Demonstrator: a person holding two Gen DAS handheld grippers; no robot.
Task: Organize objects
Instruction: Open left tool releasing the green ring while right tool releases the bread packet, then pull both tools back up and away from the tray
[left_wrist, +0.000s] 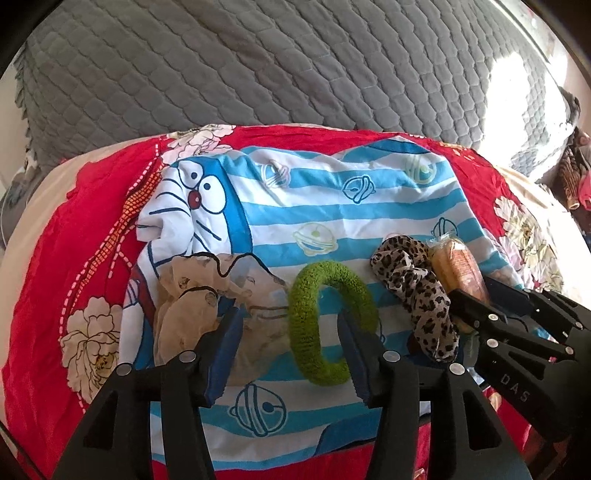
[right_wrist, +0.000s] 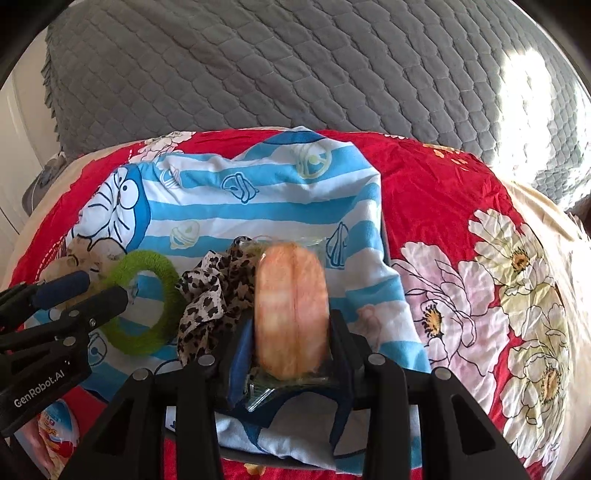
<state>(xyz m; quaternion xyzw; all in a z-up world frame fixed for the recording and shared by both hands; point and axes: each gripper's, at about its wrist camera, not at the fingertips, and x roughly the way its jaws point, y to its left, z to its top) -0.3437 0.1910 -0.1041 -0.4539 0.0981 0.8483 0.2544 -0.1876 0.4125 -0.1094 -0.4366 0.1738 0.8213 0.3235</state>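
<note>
1. Bread (right_wrist: 291, 310), a wrapped orange-brown bun in clear plastic, sits clamped between the fingers of the right gripper (right_wrist: 291, 354); its long side runs away from the camera, and it looks blurred in the right wrist view.
2. From the left wrist view the same bread (left_wrist: 458, 267) shows at the right, with the right gripper (left_wrist: 480, 299) reaching in from the lower right and closed around it.
3. Left gripper (left_wrist: 291, 354) is spread wide and grips nothing; its right finger (left_wrist: 354, 354) lies inside the hole of the green ring (left_wrist: 328, 321), and its left finger (left_wrist: 225, 350) lies over the beige scrunchie (left_wrist: 207, 295).
4. Green ring, a fuzzy hair tie, lies flat on the striped cloth (left_wrist: 314, 206), between the beige scrunchie and the leopard scrunchie (left_wrist: 417, 295).
5. Leopard scrunchie lies just left of the bread and touches it; in the right wrist view it (right_wrist: 214, 295) bunches against the right gripper's left finger.
6. Striped cloth is blue and white with a cartoon cat face (left_wrist: 199, 192) and bell prints, spread over a red floral sheet (right_wrist: 443, 206).
7. Grey quilt (left_wrist: 258, 66) fills the background beyond the sheet, with bright sunlight on its right side.
8. In the right wrist view the left gripper (right_wrist: 85, 291) enters from the left, by the green ring (right_wrist: 147, 299).
</note>
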